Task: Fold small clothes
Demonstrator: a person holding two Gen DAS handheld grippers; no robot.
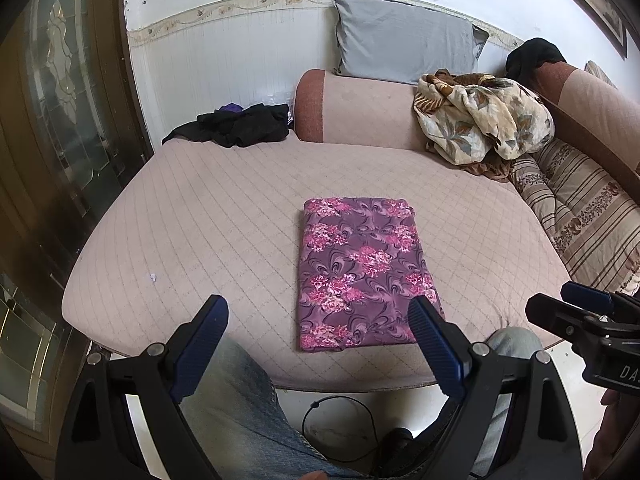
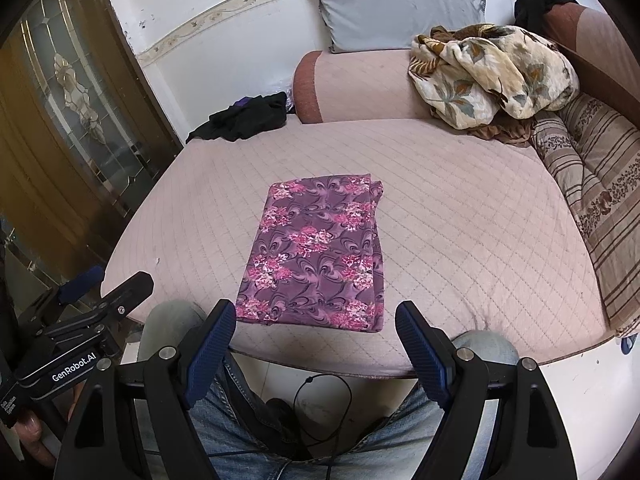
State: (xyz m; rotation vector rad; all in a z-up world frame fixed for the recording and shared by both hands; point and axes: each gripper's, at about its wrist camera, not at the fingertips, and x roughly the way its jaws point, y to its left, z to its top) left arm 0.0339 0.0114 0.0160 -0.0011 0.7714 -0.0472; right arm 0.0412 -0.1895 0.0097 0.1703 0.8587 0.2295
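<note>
A grey pillow (image 1: pixel 404 36) is leaning on the wall at 12 o'clock. A flowered blanket (image 1: pixel 480 118) is lying bunched at 2 o'clock, beside a striped cushion (image 1: pixel 580 216). Dark clothes (image 1: pixel 240 124) are lying crumpled at 11 o'clock, near a glass door (image 1: pixel 60 92).

Left gripper (image 1: pixel 320 312) and right gripper (image 2: pixel 310 320) angle downward side by side, jaws spread, empty.

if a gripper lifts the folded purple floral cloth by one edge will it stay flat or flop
The folded purple floral cloth would likely flop: it looks thin and soft. Its stacked layers, visible along the right edge, may slide apart. It probably drags rather than glides on the quilted pink cushion.
</note>
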